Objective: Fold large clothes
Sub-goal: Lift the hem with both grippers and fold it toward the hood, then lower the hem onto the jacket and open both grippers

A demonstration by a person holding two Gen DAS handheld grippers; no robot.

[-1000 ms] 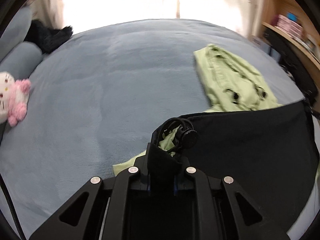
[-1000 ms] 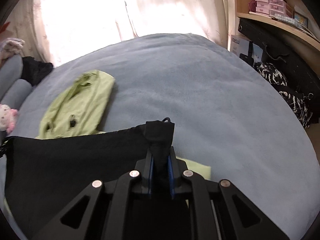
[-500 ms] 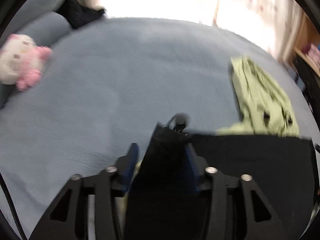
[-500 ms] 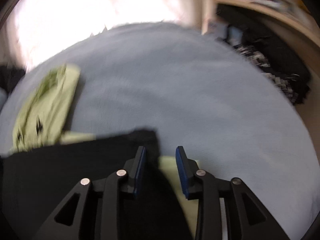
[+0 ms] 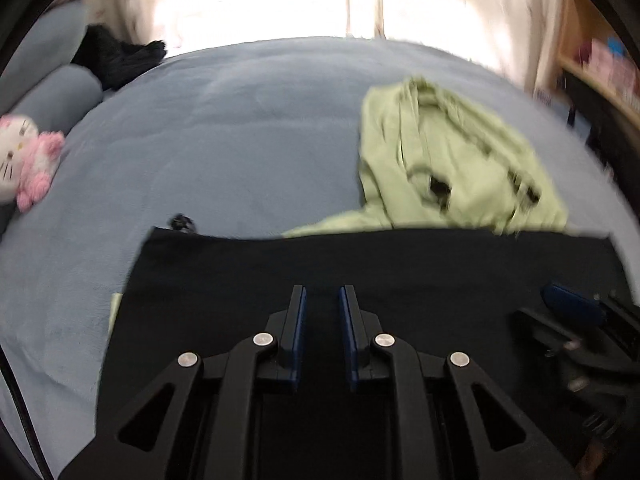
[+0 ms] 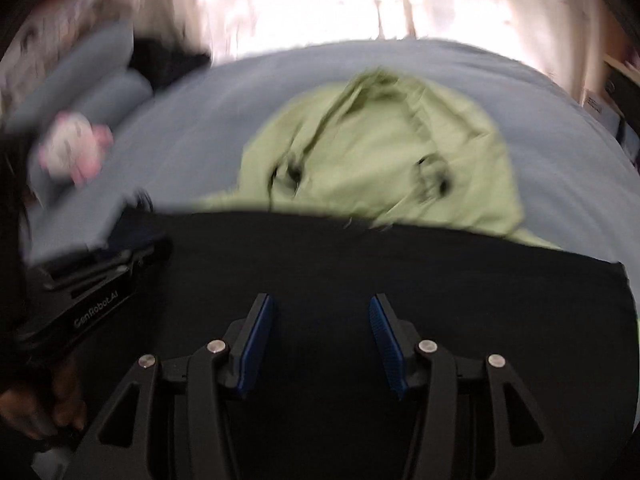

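Daylight is blasting through pale patterned curtains (image 5: pixel 460 4) behind a big bed that's wearing a blue-grey cover (image 5: pixel 224 128). Blue-grey pillows (image 5: pixel 52 92) are sitting at the left edge, and a wooden shelf (image 5: pixel 600 60) is running along the right wall, its contents blurring out.

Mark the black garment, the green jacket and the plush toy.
black garment (image 5: pixel 400 264): left wrist view, flat upper panel.
green jacket (image 6: pixel 380 160): right wrist view, middle of its body.
plush toy (image 5: pixel 24 160): left wrist view, white face.

Black garment (image 5: pixel 360 268) hides green jacket's (image 5: pixel 452 160) hem (blurred).
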